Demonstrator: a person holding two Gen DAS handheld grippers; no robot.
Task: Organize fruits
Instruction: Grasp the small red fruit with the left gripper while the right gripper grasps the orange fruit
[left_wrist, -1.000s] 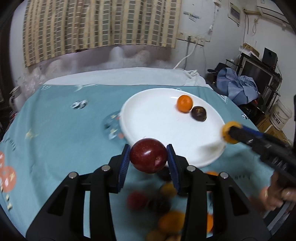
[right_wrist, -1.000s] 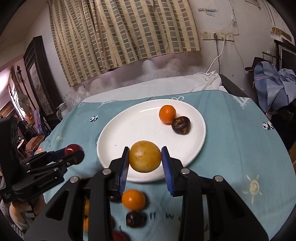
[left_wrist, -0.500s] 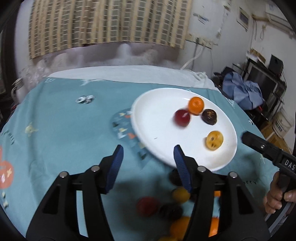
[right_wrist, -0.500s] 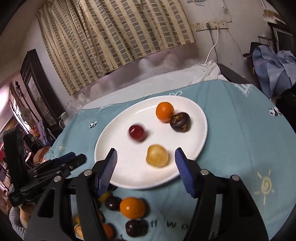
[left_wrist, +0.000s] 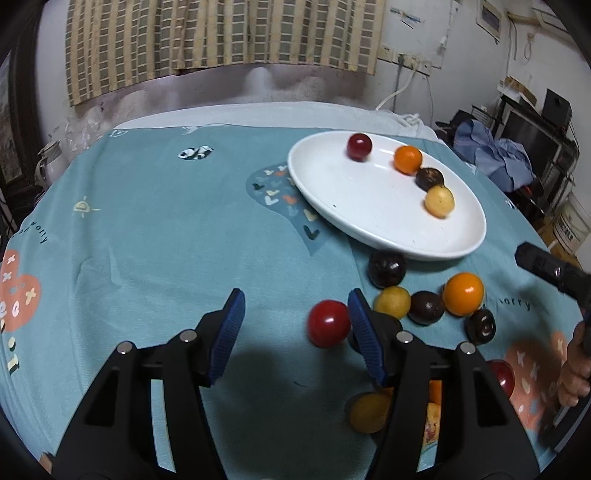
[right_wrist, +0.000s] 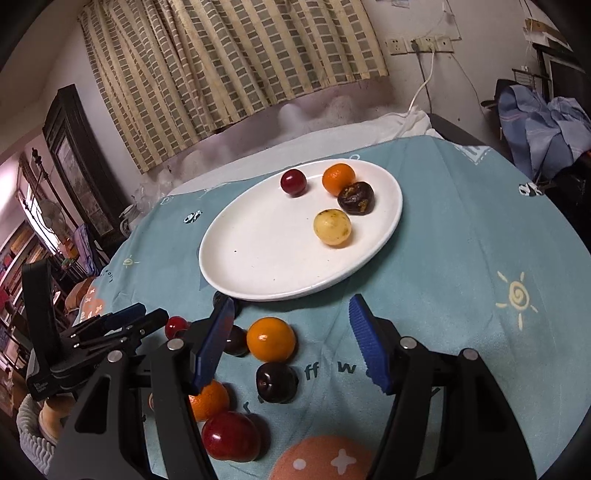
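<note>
Resting on the teal tablecloth (left_wrist: 147, 229), a white plate (right_wrist: 258, 266) is shown at the centre of the right wrist frame and at the upper right of the left wrist frame. Four fruits are carried on it: a red fruit (right_wrist: 293, 182), an orange (right_wrist: 338, 178), a dark fruit (right_wrist: 355, 198) touching the orange, and a yellow fruit (right_wrist: 332, 226) just below the dark one. The left gripper (left_wrist: 295, 328) is seen with its jaws wide apart and nothing between them; a red fruit on the cloth (left_wrist: 328, 323) lies just beside its right finger. The right gripper (right_wrist: 291, 343) is likewise spread wide and holds nothing. Loose fruits are grouped below the plate, among them an orange on the cloth (right_wrist: 270, 339) and a dark cherry-like fruit (right_wrist: 276, 381).
</note>
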